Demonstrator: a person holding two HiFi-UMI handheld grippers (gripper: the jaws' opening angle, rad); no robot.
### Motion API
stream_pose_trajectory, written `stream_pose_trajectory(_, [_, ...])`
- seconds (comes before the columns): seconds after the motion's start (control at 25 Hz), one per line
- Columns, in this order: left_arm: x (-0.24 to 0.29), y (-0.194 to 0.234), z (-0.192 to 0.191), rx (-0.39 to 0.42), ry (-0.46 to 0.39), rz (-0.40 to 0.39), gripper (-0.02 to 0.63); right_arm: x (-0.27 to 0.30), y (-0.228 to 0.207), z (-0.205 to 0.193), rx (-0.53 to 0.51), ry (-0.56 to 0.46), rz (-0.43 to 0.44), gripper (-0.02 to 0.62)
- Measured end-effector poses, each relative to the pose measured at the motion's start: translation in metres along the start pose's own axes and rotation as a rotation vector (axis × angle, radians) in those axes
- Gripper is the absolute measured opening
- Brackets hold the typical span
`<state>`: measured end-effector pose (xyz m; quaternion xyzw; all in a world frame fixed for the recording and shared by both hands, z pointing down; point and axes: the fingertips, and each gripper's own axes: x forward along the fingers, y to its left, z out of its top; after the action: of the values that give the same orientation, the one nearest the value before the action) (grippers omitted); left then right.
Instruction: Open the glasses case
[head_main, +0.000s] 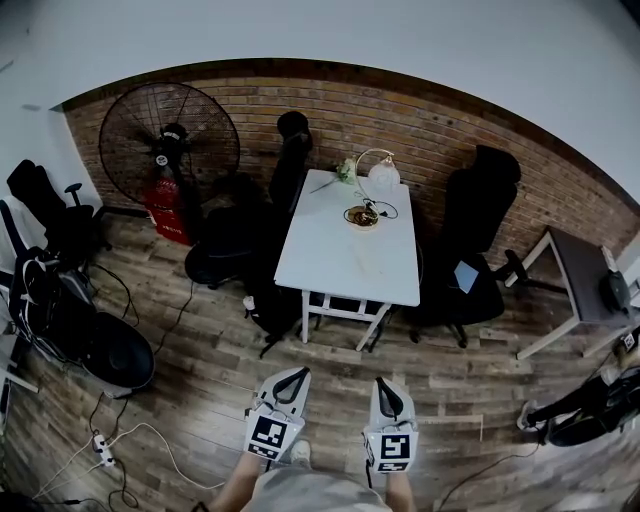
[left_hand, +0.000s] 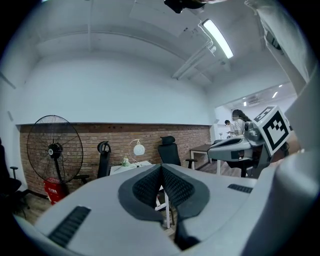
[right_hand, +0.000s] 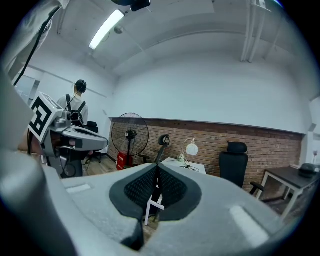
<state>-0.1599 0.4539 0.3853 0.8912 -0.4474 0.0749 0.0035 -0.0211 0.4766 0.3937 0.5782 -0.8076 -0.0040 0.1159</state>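
Note:
I cannot make out a glasses case as such. A white table (head_main: 345, 255) stands ahead by the brick wall; on it are a small round brownish object (head_main: 362, 216), a white globe lamp (head_main: 382, 172) and a small plant (head_main: 345, 170). My left gripper (head_main: 293, 378) and right gripper (head_main: 386, 388) are side by side low in the head view, well short of the table, over the wooden floor. Both are shut with nothing between the pads. The left gripper (left_hand: 161, 167) and the right gripper (right_hand: 157, 167) both point towards the table.
Black office chairs (head_main: 470, 240) stand round the table. A big floor fan (head_main: 168, 135) and a red extinguisher (head_main: 165, 210) are at the back left. A side desk (head_main: 585, 275) is on the right. A power strip (head_main: 100, 447) with cables lies on the floor at the left.

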Motion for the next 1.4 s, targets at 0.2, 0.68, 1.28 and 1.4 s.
stream_pose_trajectory(0.2, [0.007,0.022,0.002,-0.001,-0.012,-0.017,0.002,0.018,0.004,0.006,0.000,0.003,-0.035,0.006])
stream_pose_trajectory(0.68, [0.034,0.040,0.006,-0.008,-0.014,-0.044,0.003,0.043,-0.010,0.013,0.006,0.014,-0.064,0.006])
stream_pose_trajectory(1.28, [0.096,0.053,0.002,-0.002,0.001,-0.004,0.003,0.101,-0.052,0.007,0.013,-0.006,-0.009,0.006])
stream_pose_trajectory(1.4, [0.116,0.055,0.002,-0.002,0.006,-0.001,0.003,0.115,-0.066,0.002,0.023,-0.001,-0.009,0.006])
